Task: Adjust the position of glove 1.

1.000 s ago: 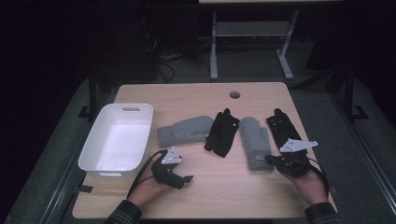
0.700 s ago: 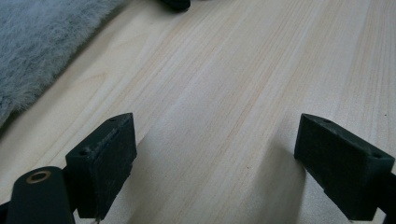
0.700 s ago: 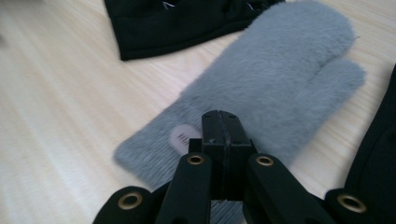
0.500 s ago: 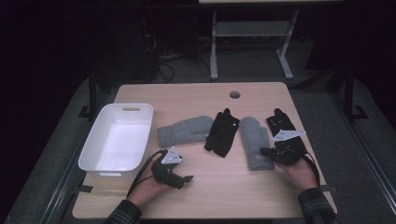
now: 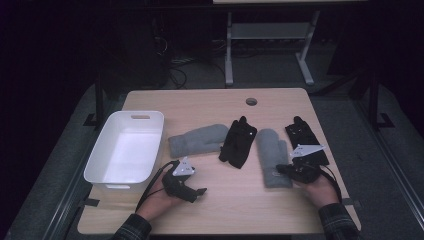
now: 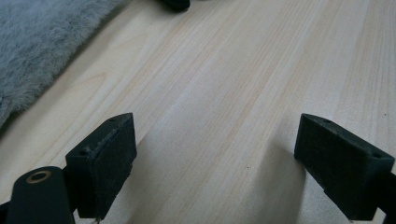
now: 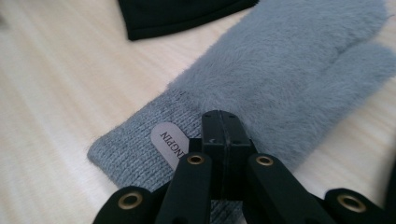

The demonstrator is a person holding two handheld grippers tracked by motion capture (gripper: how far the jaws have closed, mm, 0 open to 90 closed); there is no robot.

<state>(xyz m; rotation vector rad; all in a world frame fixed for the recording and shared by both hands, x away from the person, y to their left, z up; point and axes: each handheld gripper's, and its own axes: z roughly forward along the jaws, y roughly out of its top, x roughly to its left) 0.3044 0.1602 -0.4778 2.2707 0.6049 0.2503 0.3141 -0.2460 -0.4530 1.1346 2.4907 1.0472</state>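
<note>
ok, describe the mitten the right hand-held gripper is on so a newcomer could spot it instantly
Start at the white bin on the table's left and scan right across four gloves. The third is the grey fuzzy mitten, lying between two black gloves. Unlike the other grey mitten, its ribbed cuff carries a small label and sits under the shut right hand-held gripper.

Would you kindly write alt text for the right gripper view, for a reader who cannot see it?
The right claw, its two black jaws pressed together, sits over the ribbed cuff of a fluffy grey mitten lying flat on a light wooden table. A small oval label is on the cuff, and the edge of a black glove lies beyond.
</note>
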